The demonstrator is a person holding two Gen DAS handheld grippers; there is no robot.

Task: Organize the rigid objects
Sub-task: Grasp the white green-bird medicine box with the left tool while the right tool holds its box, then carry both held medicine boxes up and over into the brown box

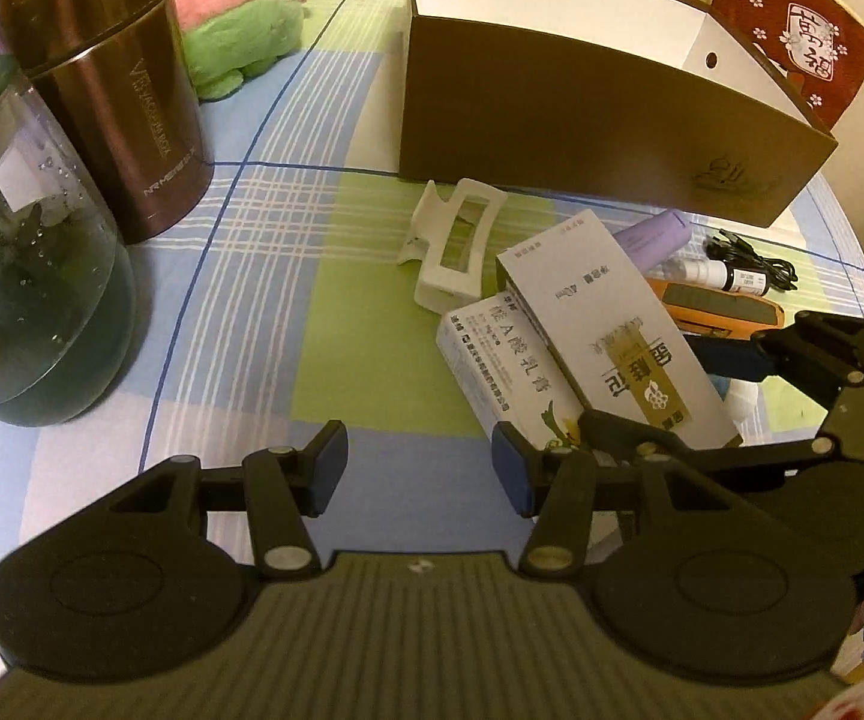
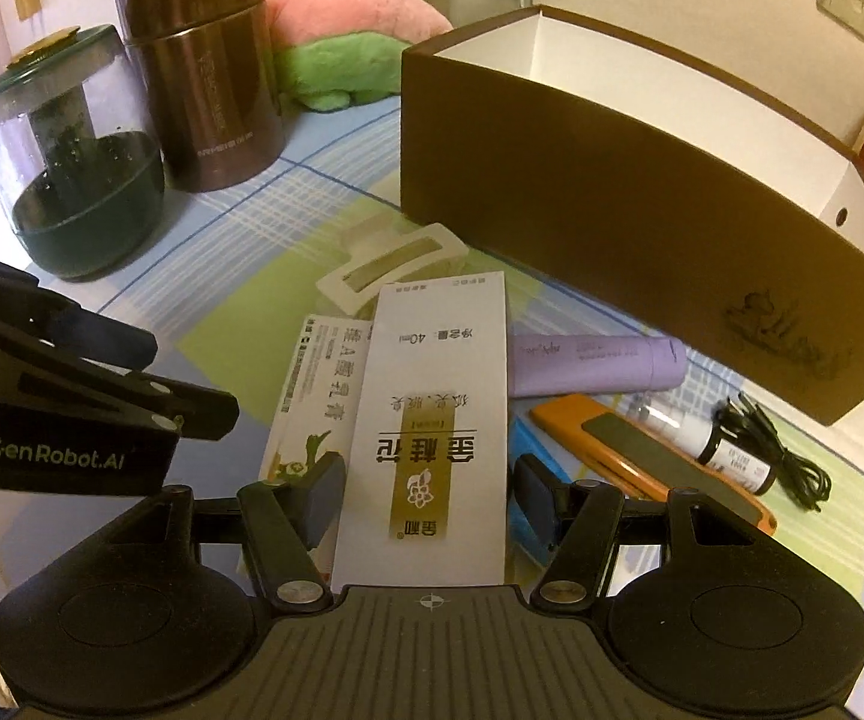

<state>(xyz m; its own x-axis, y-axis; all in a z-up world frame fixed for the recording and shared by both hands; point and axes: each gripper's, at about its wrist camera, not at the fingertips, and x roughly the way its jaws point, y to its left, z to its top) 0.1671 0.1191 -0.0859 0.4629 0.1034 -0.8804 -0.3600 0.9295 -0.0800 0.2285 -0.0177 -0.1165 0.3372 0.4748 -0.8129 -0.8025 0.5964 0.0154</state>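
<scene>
A checked cloth (image 2: 264, 228) in blue, green and white is being shown beneath a brown box (image 2: 642, 228), purple tube (image 2: 600, 363) and orange case (image 2: 642, 450).

Two cartons (image 2: 432, 420), two jars (image 2: 210, 78), perhaps one tube (image 2: 600, 363).

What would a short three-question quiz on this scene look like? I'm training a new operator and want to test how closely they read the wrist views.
1. True or false: the brown box already holds the white hair clip.
2. Which item lies between the right gripper's open fingers: A) the purple tube, B) the tall white carton, C) the orange case?
3. What stands right beside the glass jar?

Key
1. False; the clip lies on the cloth in front of the box.
2. B.
3. The brown metal canister.
</scene>
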